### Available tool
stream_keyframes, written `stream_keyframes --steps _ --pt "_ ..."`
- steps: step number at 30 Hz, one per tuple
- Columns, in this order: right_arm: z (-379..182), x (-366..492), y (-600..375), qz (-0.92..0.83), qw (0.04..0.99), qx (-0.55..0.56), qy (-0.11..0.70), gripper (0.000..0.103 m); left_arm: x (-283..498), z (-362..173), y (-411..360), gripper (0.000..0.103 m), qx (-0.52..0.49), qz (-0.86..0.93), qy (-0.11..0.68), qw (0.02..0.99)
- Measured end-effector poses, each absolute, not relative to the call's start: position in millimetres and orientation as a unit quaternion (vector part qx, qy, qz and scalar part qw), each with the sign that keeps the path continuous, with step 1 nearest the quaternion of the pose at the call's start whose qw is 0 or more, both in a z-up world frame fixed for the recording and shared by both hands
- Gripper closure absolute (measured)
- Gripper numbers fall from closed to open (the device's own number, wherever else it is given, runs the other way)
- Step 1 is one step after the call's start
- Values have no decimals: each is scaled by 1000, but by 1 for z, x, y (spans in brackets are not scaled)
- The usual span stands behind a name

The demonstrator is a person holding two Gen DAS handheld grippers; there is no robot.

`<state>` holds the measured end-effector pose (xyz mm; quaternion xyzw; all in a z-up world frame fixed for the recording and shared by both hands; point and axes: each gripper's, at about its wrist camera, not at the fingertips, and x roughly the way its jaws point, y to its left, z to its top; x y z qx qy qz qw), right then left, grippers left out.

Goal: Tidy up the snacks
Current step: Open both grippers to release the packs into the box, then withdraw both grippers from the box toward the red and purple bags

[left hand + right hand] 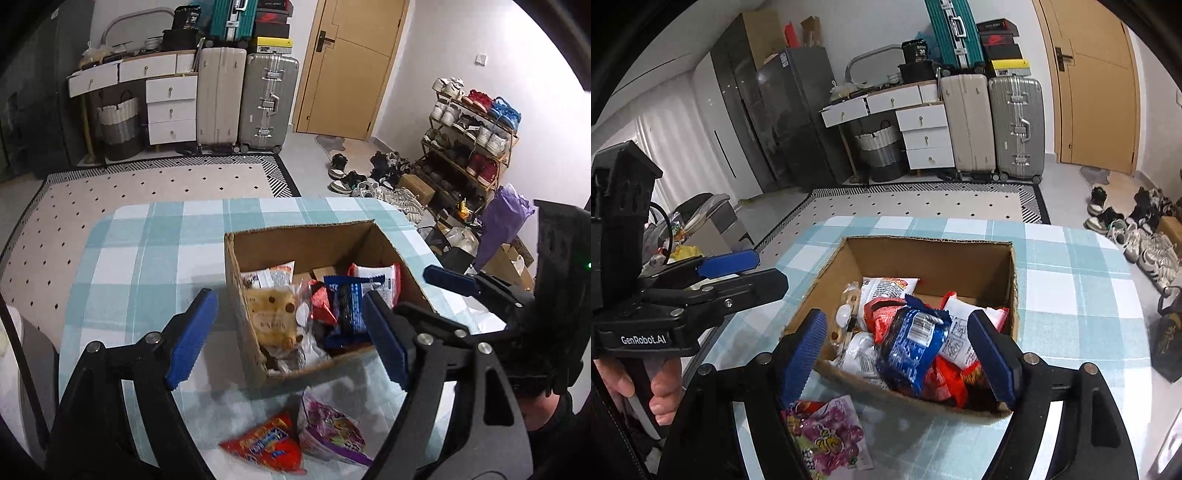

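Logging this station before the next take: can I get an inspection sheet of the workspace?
Surface: table with teal checked cloth.
Job's things: cardboard box holding many snack packets; blue packet on top; red packet and purple packet outside on the cloth.
Clutter: nothing seen.
Grippers: left tongs and right tongs open, empty.
Cables: nothing seen.
Surroundings: suitcases, shoe rack, door.

My left gripper (291, 339) and right gripper (899, 354) both tilt downward, jaws spread wide and empty; my hand (639, 391) grips the left handle at eight o'clock.
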<state>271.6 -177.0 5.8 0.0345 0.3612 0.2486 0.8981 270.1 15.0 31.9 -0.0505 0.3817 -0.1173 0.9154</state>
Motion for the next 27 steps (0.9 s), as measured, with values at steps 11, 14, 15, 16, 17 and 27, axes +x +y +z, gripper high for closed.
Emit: stream_keyframes --steps 11,14,15,16,17,27 --pt "36 222 -190 247 910 43 330 20 226 46 5 21 -19 -80 366 927" --pt "43 206 -193 249 915 46 315 18 213 48 4 20 -11 -71 362 929" --pt "45 202 -194 249 916 48 311 17 207 48 4 20 -10 -69 360 930" --pt "47 196 -194 248 917 50 308 17 203 49 5 20 -9 -67 358 931" --pt "50 190 -195 249 918 54 303 17 199 50 5 18 -7 -65 356 932" --pt "57 144 -196 250 925 62 279 11 145 50 14 2 -4 -40 342 939"
